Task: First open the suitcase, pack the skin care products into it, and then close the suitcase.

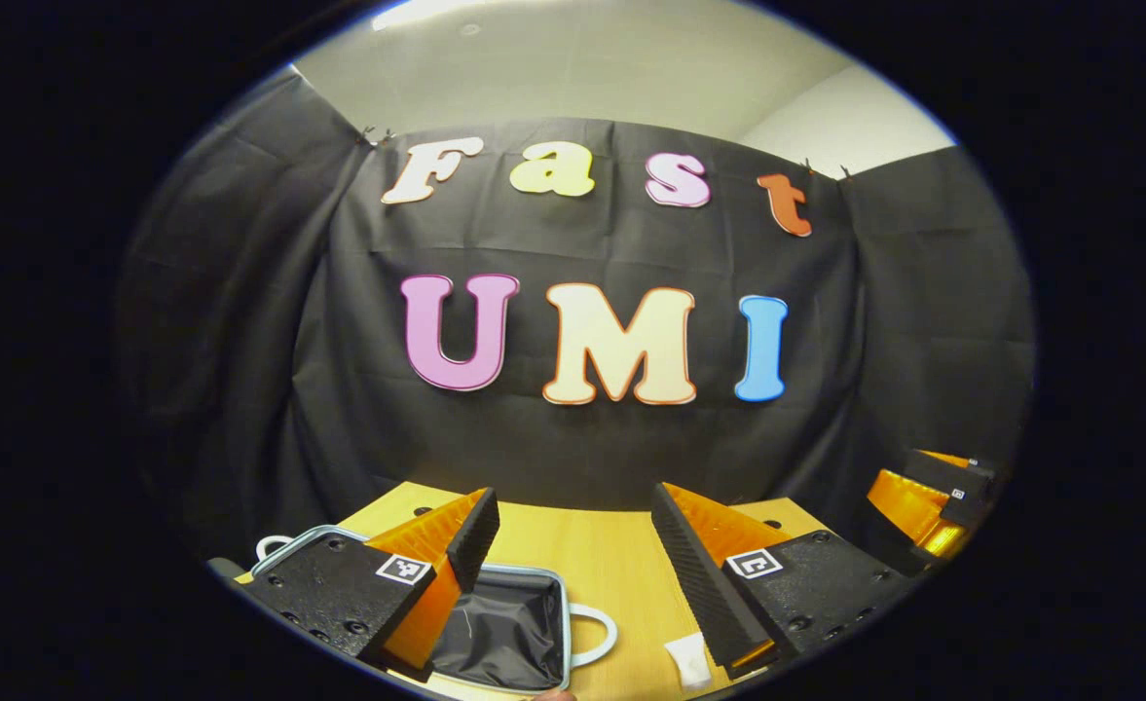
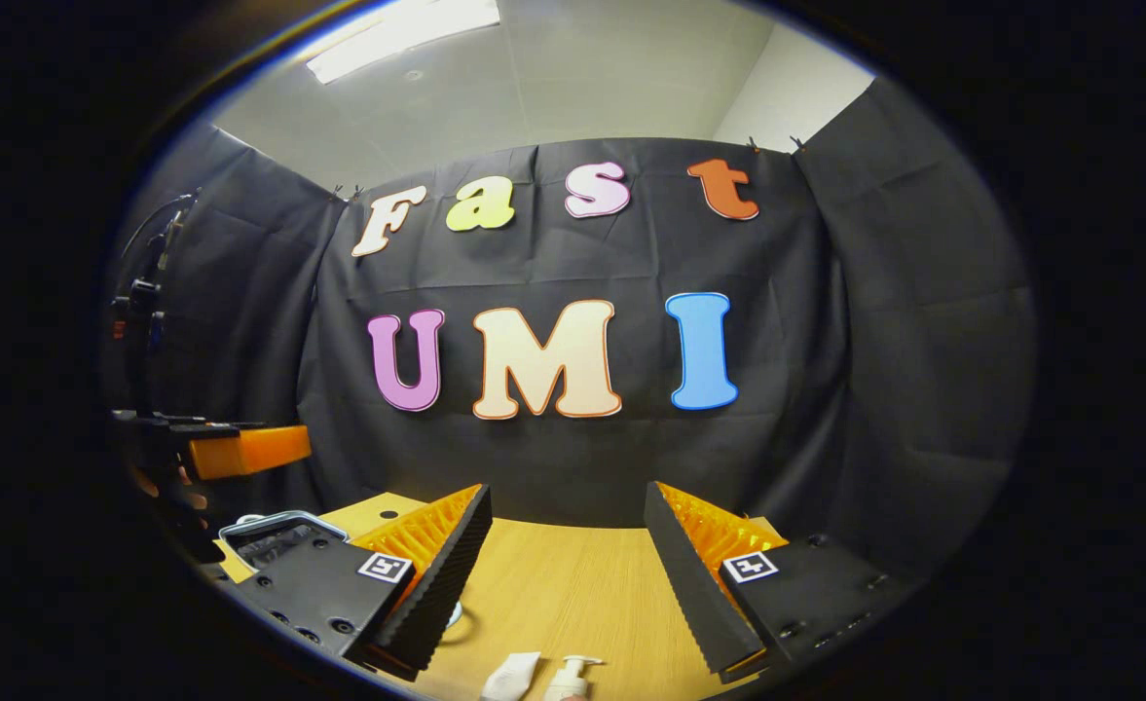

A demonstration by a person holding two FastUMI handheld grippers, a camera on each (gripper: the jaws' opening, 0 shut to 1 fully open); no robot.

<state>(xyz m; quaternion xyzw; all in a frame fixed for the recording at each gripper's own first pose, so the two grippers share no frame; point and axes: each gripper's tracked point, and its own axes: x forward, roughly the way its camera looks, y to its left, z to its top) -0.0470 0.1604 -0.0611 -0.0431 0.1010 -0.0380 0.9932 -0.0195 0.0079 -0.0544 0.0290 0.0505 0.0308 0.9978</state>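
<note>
In the left gripper view, one small open suitcase with a pale-blue rim, black fabric lining and white handles lies at lower left on the light wooden table, partly masked by the left gripper, whose two orange-and-black fingers stand wide apart and hold nothing. One white skin care tube lies at bottom centre beside its right-hand finger. The right gripper shows at the right edge; whether it is apart or together cannot be told there.

In the right gripper view, the suitcase rim sits at lower left. The right gripper's own fingers gape apart, empty, over the table. At bottom centre lie one white tube and one white pump bottle, side by side.
</note>
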